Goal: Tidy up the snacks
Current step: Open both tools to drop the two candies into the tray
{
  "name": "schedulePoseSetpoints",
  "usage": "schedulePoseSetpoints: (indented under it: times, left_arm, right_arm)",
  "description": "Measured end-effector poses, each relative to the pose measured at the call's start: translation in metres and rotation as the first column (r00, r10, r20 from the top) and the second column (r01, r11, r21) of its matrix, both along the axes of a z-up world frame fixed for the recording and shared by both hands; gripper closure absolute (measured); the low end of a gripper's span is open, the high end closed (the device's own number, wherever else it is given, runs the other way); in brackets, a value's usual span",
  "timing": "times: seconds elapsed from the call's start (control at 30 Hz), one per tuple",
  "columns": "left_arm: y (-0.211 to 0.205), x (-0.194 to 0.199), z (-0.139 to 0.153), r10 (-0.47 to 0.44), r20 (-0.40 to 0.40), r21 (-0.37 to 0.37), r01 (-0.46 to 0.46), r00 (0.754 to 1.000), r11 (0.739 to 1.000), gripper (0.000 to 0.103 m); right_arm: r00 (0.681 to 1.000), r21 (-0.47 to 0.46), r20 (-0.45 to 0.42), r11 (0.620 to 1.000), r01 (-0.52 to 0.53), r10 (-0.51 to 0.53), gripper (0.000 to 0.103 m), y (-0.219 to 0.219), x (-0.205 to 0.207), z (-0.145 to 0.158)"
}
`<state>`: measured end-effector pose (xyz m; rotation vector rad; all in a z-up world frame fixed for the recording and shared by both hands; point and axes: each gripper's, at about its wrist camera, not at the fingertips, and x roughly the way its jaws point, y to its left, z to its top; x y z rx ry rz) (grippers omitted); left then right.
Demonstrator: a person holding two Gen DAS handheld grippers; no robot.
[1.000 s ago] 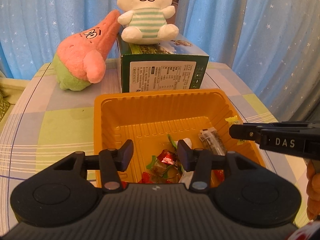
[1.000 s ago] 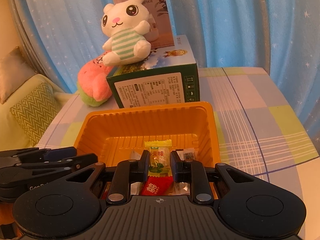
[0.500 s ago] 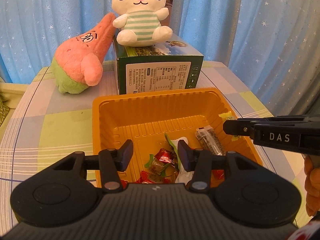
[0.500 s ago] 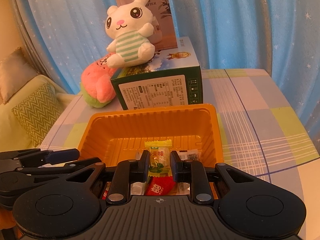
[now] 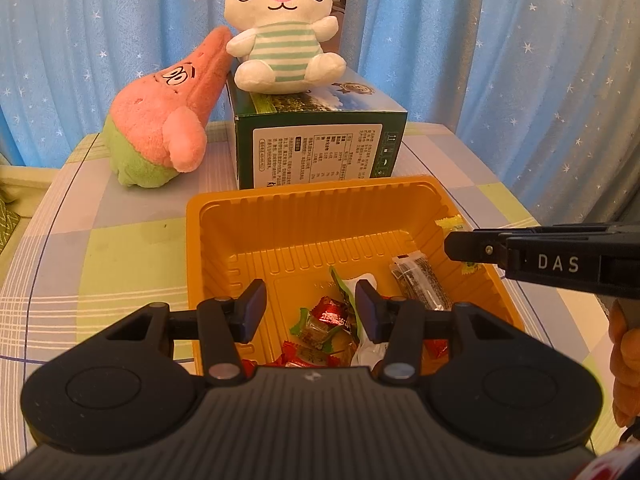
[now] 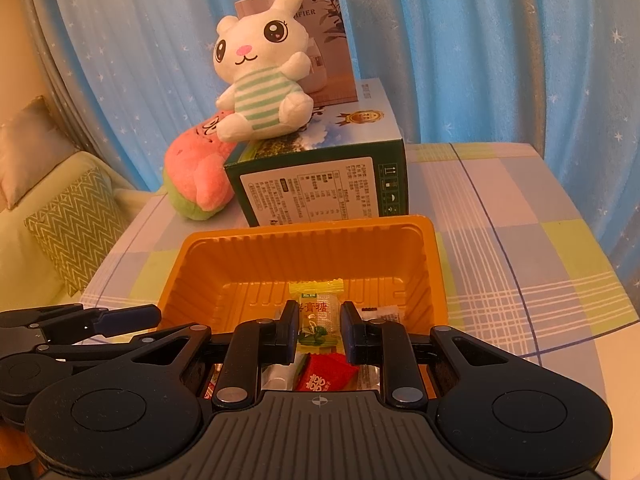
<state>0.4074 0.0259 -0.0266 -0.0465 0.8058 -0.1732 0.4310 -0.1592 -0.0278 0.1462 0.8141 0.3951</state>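
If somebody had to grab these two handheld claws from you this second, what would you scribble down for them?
Right gripper: shut on a yellow-green wrapped candy, held above the orange tray.
Left gripper: open, empty, over the tray's near end.
Tray sits in front of the green box. Already inside: red candies, a dark bar packet, a few others.
Done: several snacks are in the tray.
Left: probably drop the held candy in. No loose snacks show on the table in these views.
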Motion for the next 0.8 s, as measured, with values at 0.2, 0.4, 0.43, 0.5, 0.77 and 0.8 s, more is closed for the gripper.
schedulePoseSetpoints:
  times: [0.2, 0.4, 0.43, 0.5, 0.77, 0.8]
  left_arm:
    - [0.002, -0.003, -0.001, 0.010, 0.006, 0.011, -0.010, 1.000, 1.000, 0.046]
    - [0.003, -0.008, -0.002, 0.020, 0.017, 0.023, -0.020, 1.000, 1.000, 0.030]
    - [0.003, -0.009, -0.002, 0.026, 0.019, 0.032, -0.026, 0.999, 0.999, 0.025]
    - [0.002, -0.012, -0.002, 0.038, 0.024, 0.049, -0.040, 0.999, 0.998, 0.019]
    - [0.001, -0.026, 0.008, 0.054, 0.037, 0.091, -0.058, 0.998, 0.994, 0.002]
    - [0.001, -0.029, 0.010, 0.058, 0.044, 0.095, -0.062, 0.997, 0.994, 0.001]
  right_arm:
    - [1.000, 0.060, -0.008, 0.998, 0.009, -0.008, 0.049, -0.005, 0.004, -0.002]
    - [0.998, 0.054, 0.005, 0.997, 0.056, -0.056, 0.034, -0.015, 0.001, -0.002]
    - [0.998, 0.051, 0.002, 0.997, 0.060, -0.061, 0.034, -0.017, 0.001, -0.002]
    - [0.998, 0.049, -0.005, 0.996, 0.068, -0.068, 0.034, -0.020, 0.000, -0.004]
    - [0.997, 0.051, -0.030, 0.996, 0.073, -0.071, 0.034, -0.031, -0.014, 0.001]
    - [0.997, 0.051, -0.031, 0.996, 0.073, -0.072, 0.034, -0.033, -0.017, 0.002]
